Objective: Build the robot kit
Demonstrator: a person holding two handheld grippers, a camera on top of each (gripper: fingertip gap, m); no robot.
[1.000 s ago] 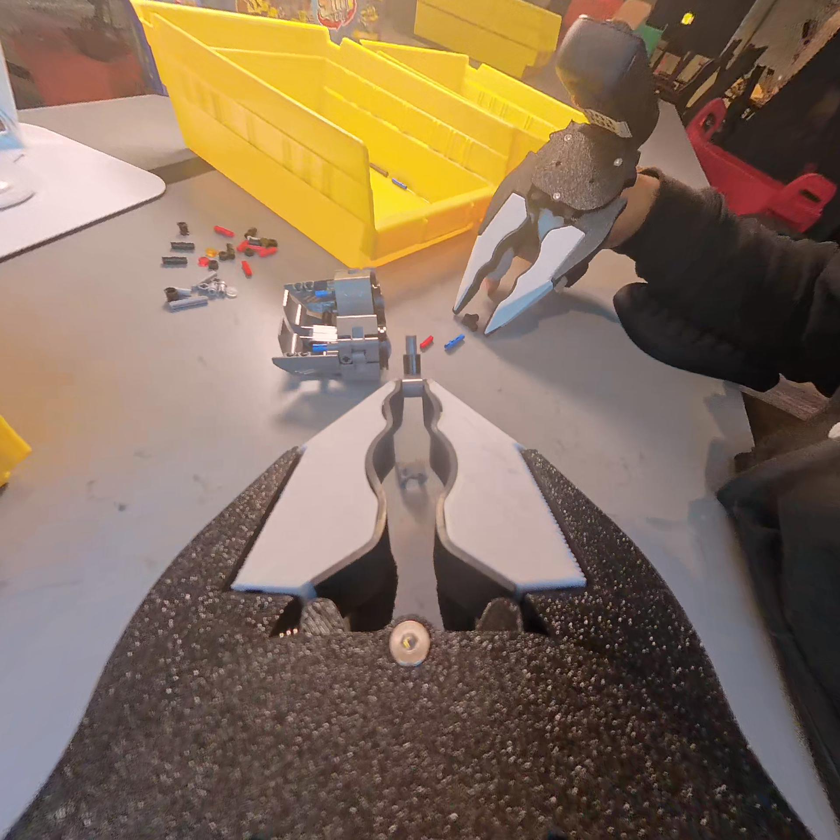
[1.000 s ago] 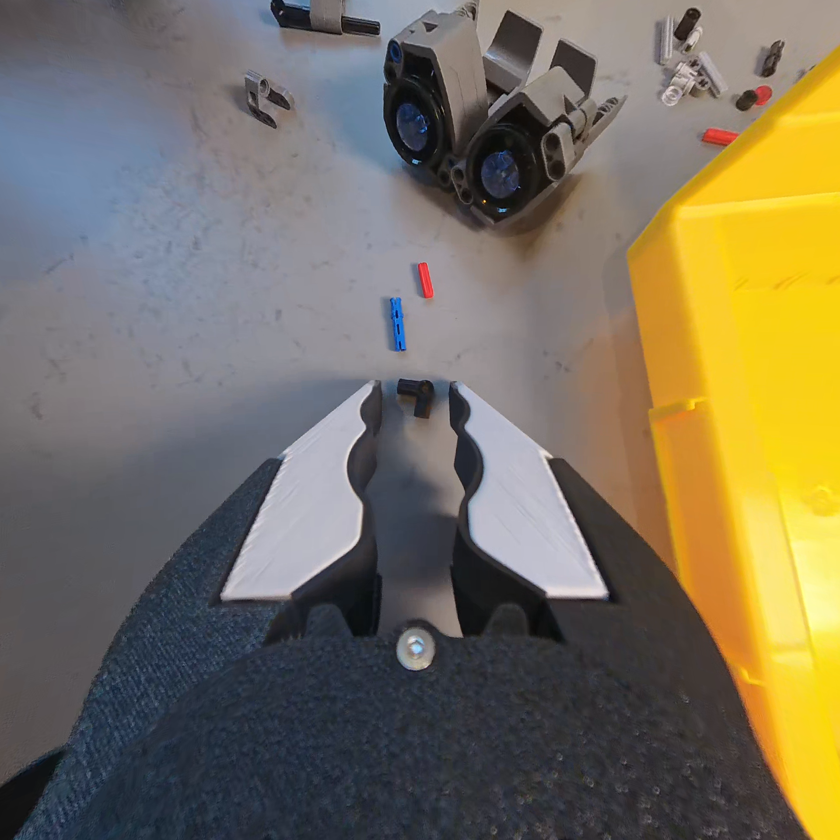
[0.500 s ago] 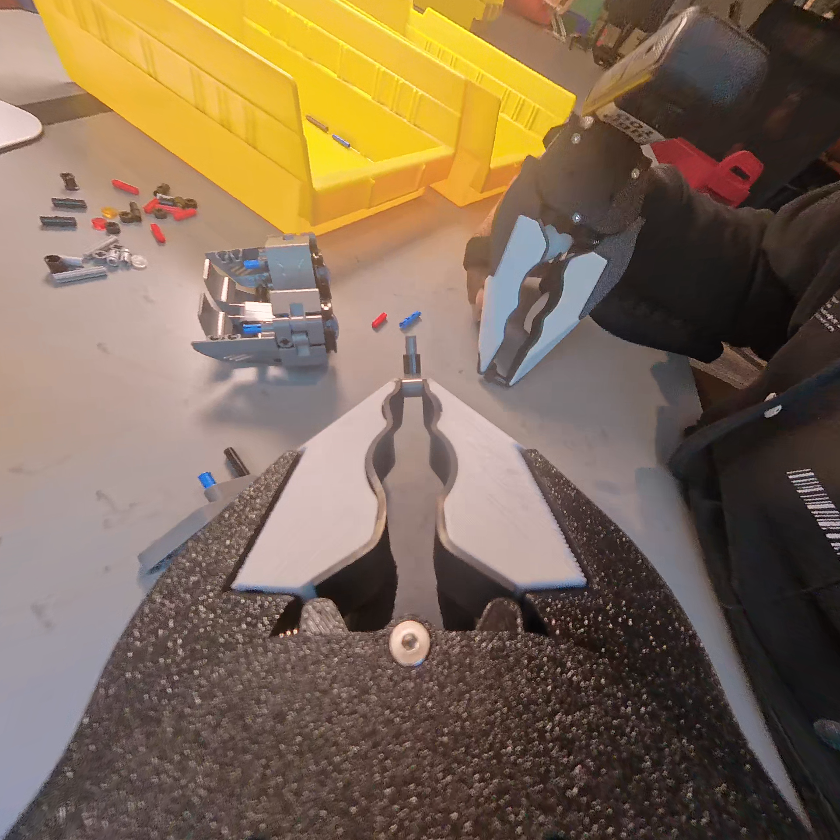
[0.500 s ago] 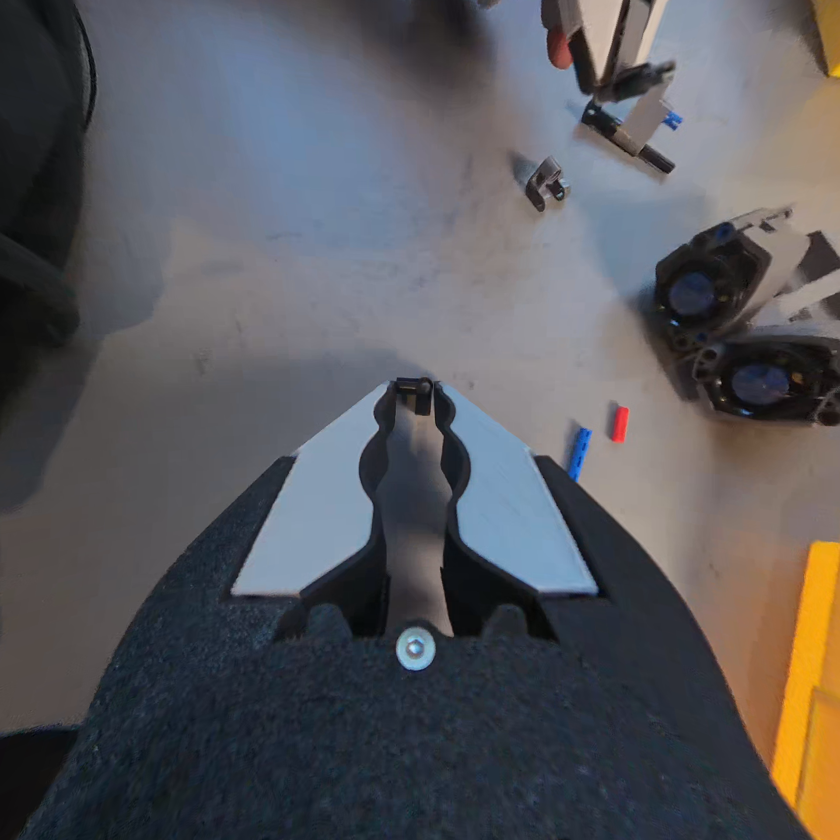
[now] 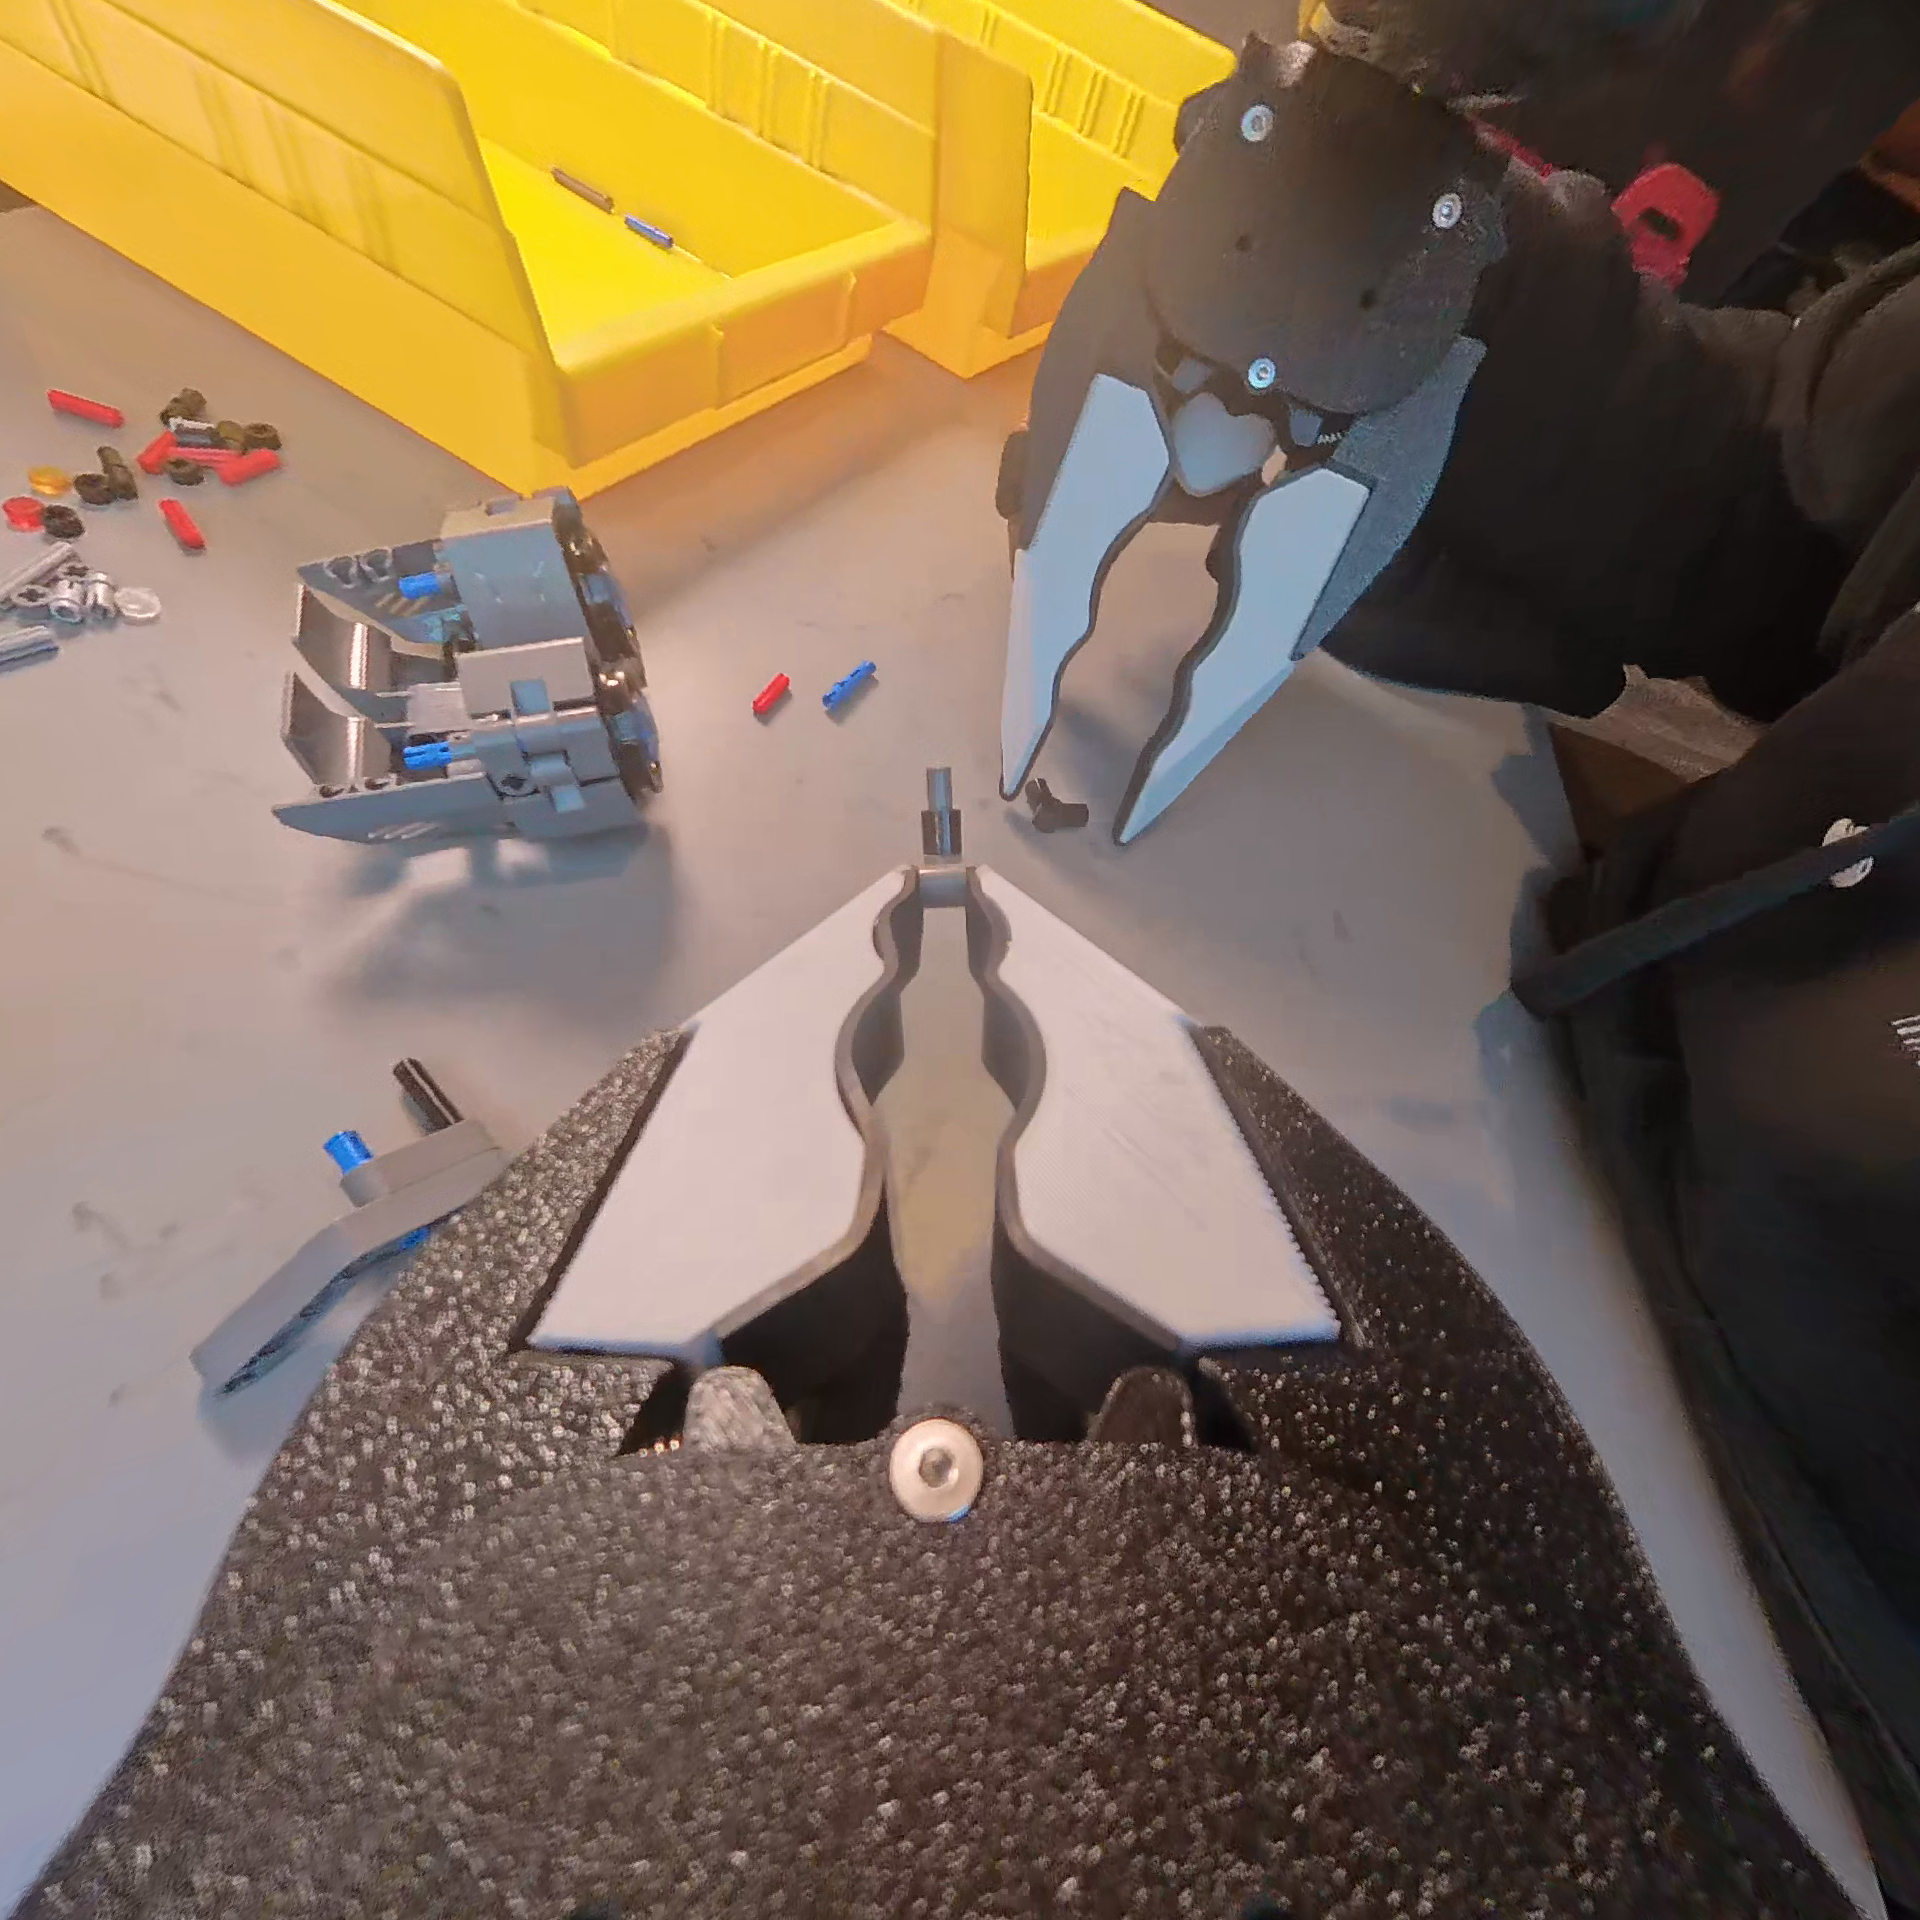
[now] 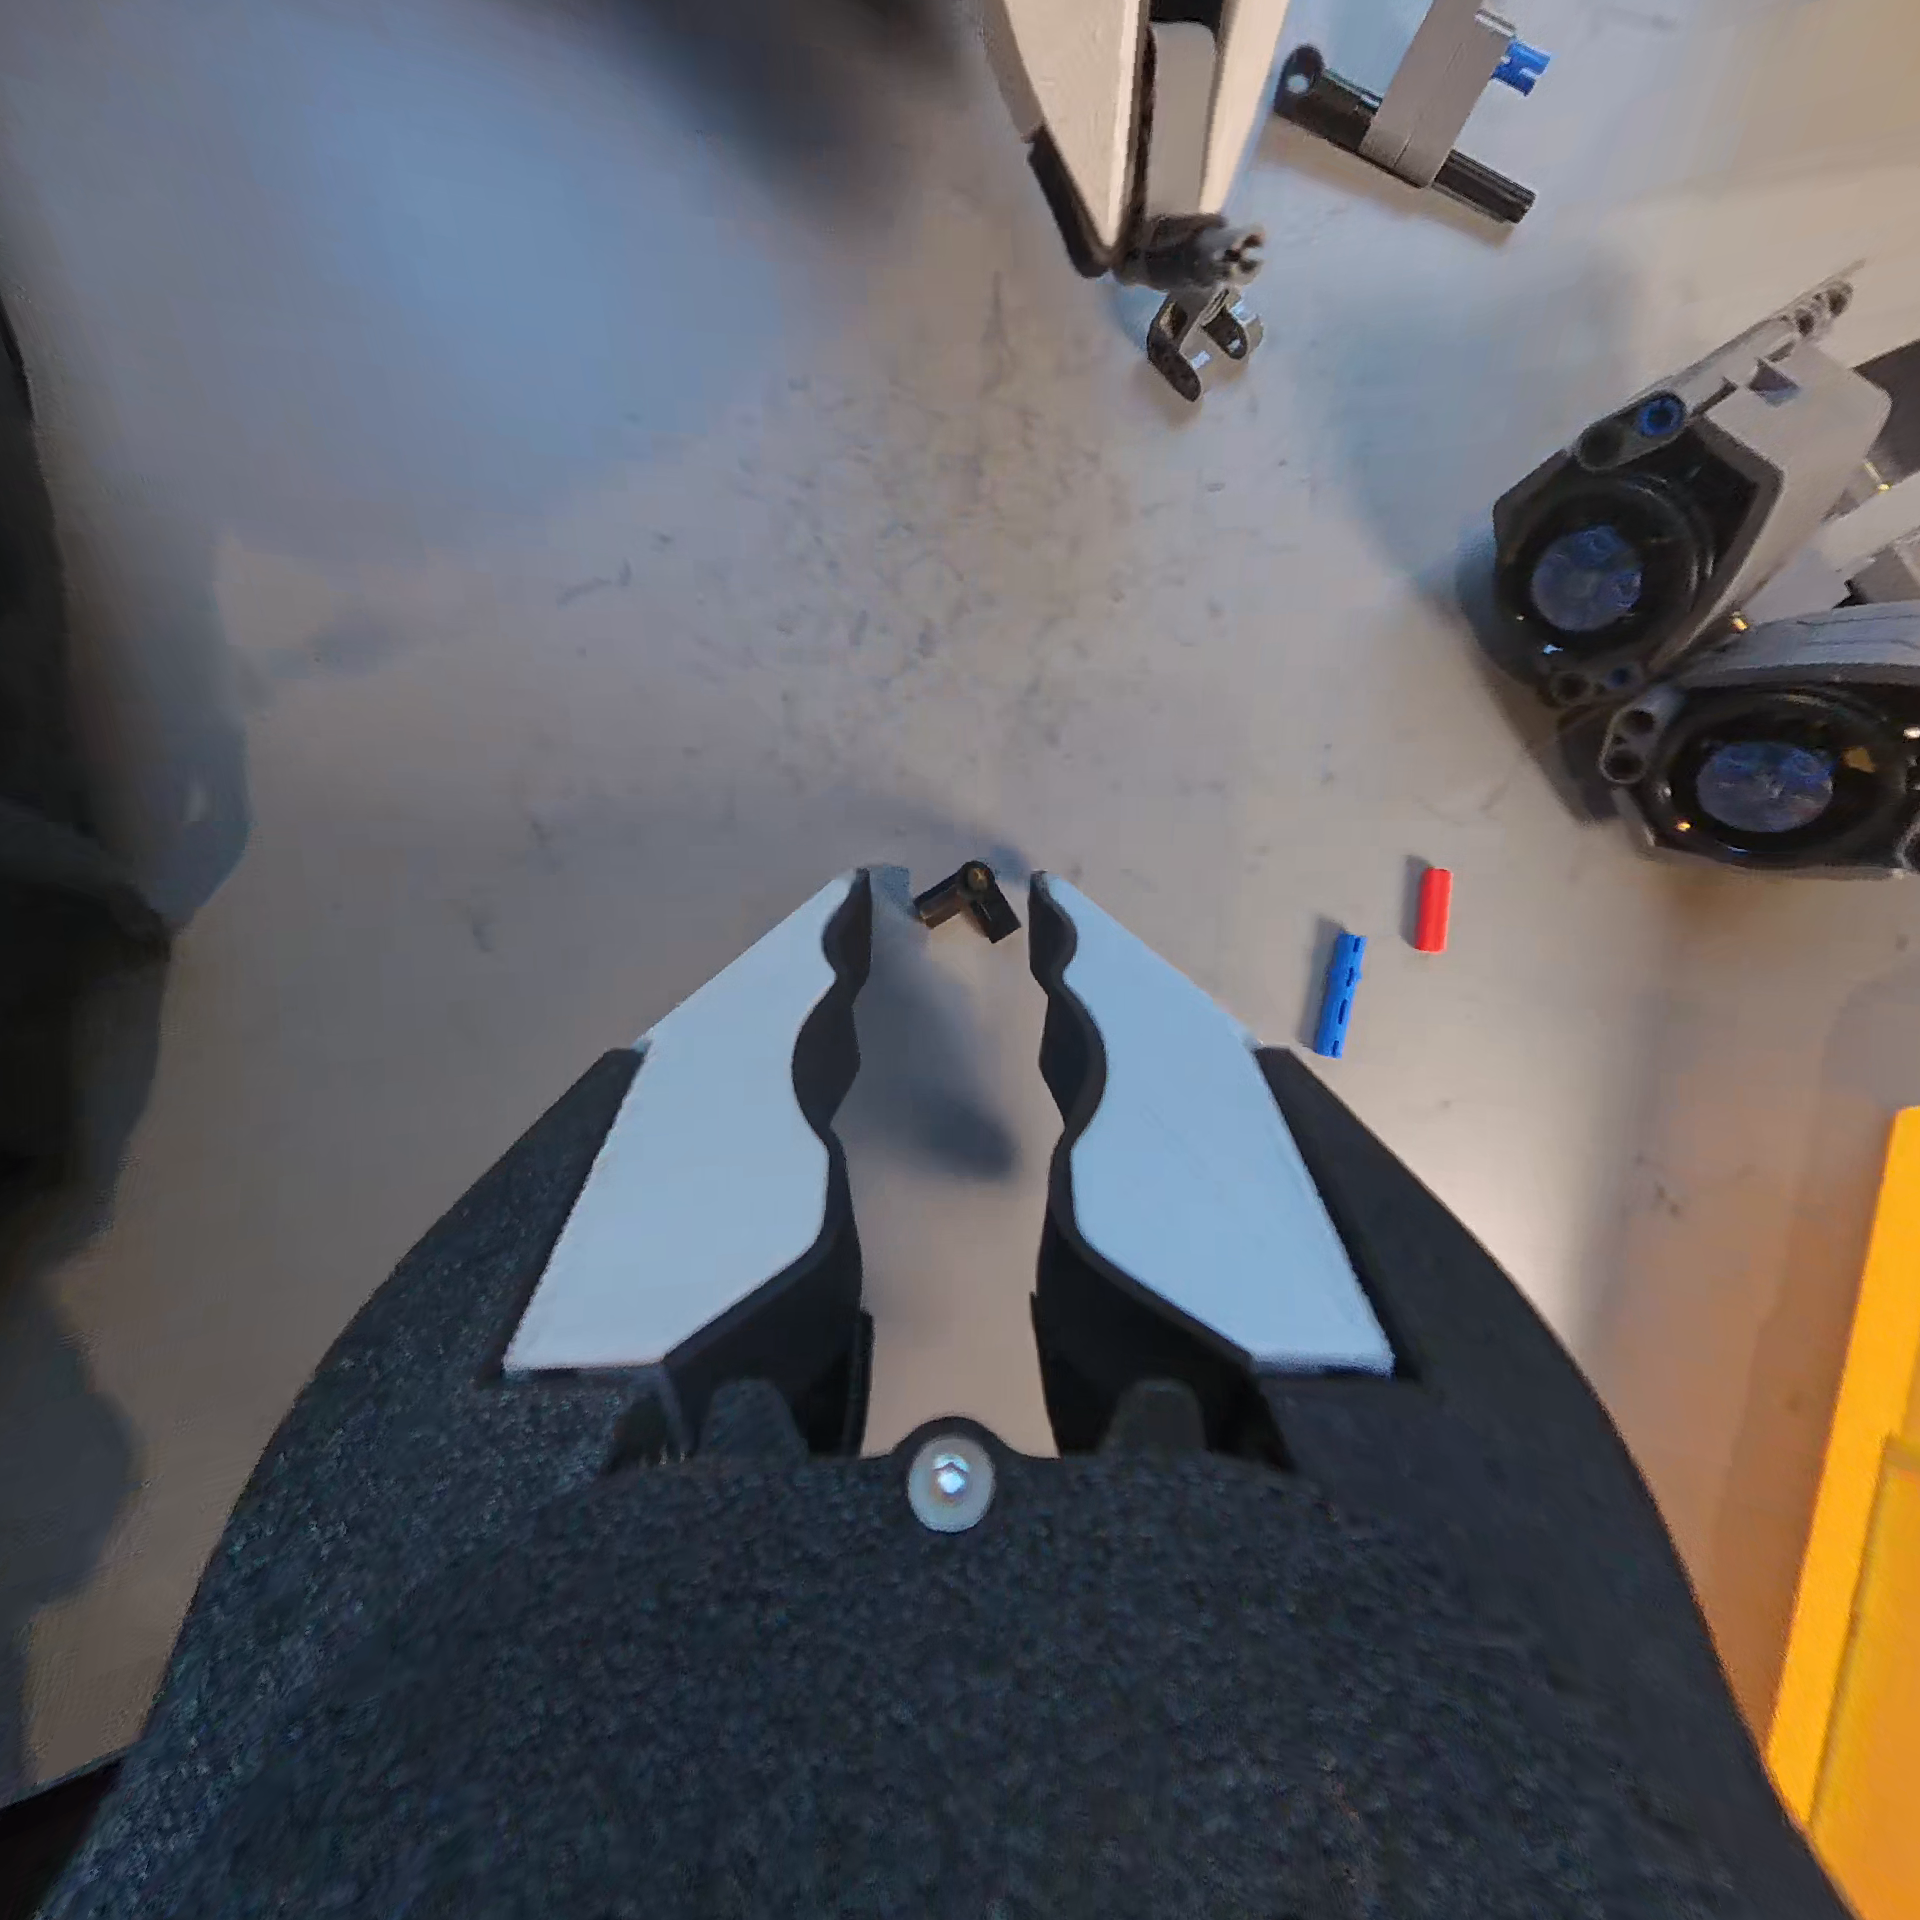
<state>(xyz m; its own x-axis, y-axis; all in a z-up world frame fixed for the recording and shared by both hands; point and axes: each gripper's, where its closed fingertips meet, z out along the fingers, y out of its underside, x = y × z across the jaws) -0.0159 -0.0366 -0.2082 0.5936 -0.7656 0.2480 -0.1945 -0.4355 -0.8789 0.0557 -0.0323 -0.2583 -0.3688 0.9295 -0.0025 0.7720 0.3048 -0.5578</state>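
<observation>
Right gripper [image 6: 951, 894] has let go. Half a second ago it was clamped on the small black elbow piece [image 6: 966, 902]; now the jaws stand moderately apart and hold nothing. The piece lies on the table [image 5: 208, 987] between the two tips, touching neither as far as I can tell.

Left gripper [image 5: 943, 883] is unchanged: tips pinched tight on a short grey-and-black pin [image 5: 940, 821] that sticks out straight ahead of them. It hangs just beside the right gripper's tips, pin end near the dropped elbow piece.

Around them:
- blue pin [image 6: 1338, 992] and red pin [image 6: 1432, 909] just right of the right gripper, both loose on the table
- grey block assembly [image 5: 468, 675] ahead-left of the left gripper, well apart from it
- grey beam [image 5: 353, 1236] with a blue and a black peg, close by the left gripper's left flank
- yellow bins [image 5: 623, 260] beyond the assembly
</observation>
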